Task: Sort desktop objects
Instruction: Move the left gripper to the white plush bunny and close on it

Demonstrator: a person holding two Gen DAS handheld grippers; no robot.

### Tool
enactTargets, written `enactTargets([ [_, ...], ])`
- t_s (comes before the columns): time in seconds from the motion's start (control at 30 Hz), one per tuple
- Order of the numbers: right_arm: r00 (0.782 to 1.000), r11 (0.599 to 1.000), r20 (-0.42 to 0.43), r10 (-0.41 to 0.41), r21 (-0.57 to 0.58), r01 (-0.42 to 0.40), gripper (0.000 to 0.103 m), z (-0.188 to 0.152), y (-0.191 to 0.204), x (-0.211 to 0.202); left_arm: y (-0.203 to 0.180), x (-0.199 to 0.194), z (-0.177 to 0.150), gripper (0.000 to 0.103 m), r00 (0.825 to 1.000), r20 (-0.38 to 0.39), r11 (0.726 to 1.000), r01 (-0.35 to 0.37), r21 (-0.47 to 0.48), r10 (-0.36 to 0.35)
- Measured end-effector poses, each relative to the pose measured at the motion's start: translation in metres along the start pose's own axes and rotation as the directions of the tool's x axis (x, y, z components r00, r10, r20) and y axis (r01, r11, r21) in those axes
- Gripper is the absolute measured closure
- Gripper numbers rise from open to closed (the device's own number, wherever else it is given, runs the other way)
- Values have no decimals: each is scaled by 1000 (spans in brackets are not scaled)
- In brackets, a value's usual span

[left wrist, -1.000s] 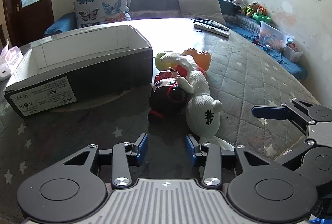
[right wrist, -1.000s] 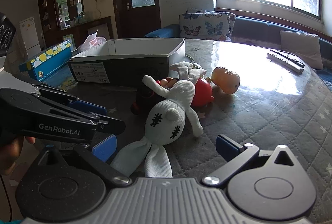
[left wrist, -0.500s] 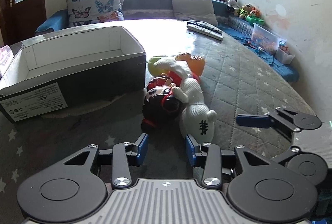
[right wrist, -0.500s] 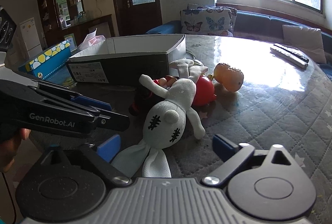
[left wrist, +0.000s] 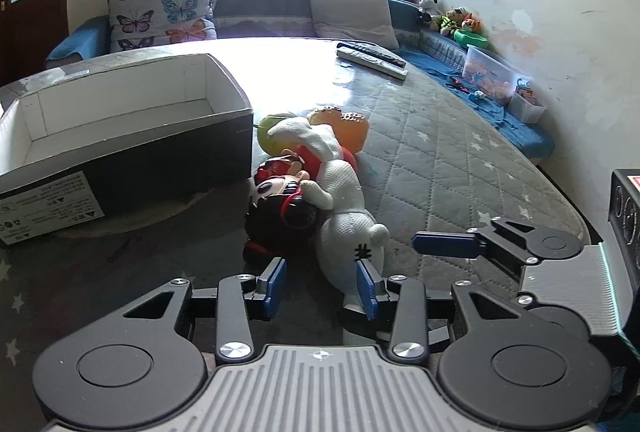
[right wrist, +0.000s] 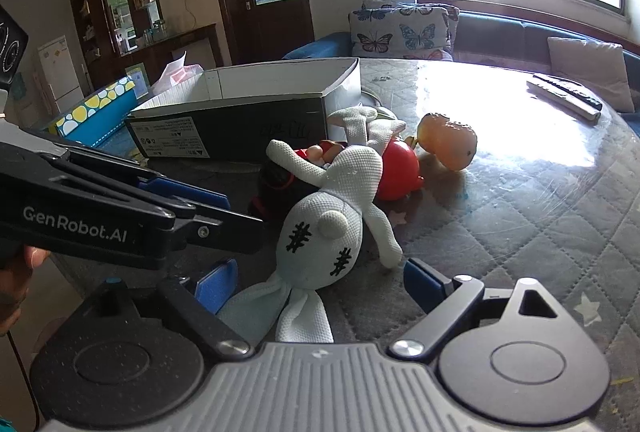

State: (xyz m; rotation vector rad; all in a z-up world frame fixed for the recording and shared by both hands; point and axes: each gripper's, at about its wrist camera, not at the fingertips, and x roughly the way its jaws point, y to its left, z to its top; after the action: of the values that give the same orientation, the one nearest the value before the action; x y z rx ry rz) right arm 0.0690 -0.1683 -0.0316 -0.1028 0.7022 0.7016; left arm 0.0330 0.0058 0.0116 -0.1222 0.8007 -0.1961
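The right tongs (right wrist: pixel 316 282) are narrowing: a second ago they stood at their widest, and now the blue pads are drawing in around the white rabbit (right wrist: pixel 320 232), whose head and limp ears lie between them. The pads do not yet press on the cloth, so nothing is held. The left tongs (left wrist: pixel 322 282) are about half spread and empty, and have crept nearer the heap, so the dark mouse doll (left wrist: pixel 286 210) and the rabbit's head now sit just ahead of their tips.

The rabbit lies across the toy pile on the worktop (left wrist: pixel 460 160), draped over the doll and a red toy (right wrist: pixel 398 168), with an orange toy (right wrist: pixel 448 142) just behind and the open box (left wrist: pixel 120 120) beside the pile, nothing visible inside it.

Sorting has barely begun; this looks like the first pick. Whether the pads will catch the head or only the ears is hard to tell through the fisheye.
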Motion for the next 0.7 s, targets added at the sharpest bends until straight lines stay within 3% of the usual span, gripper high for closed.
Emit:
enactTargets([
  [0.7,998,997,-22,66,44,-65,38,8,-6,15,-2,21,13,65,996,-60,998,66,-8,-66],
])
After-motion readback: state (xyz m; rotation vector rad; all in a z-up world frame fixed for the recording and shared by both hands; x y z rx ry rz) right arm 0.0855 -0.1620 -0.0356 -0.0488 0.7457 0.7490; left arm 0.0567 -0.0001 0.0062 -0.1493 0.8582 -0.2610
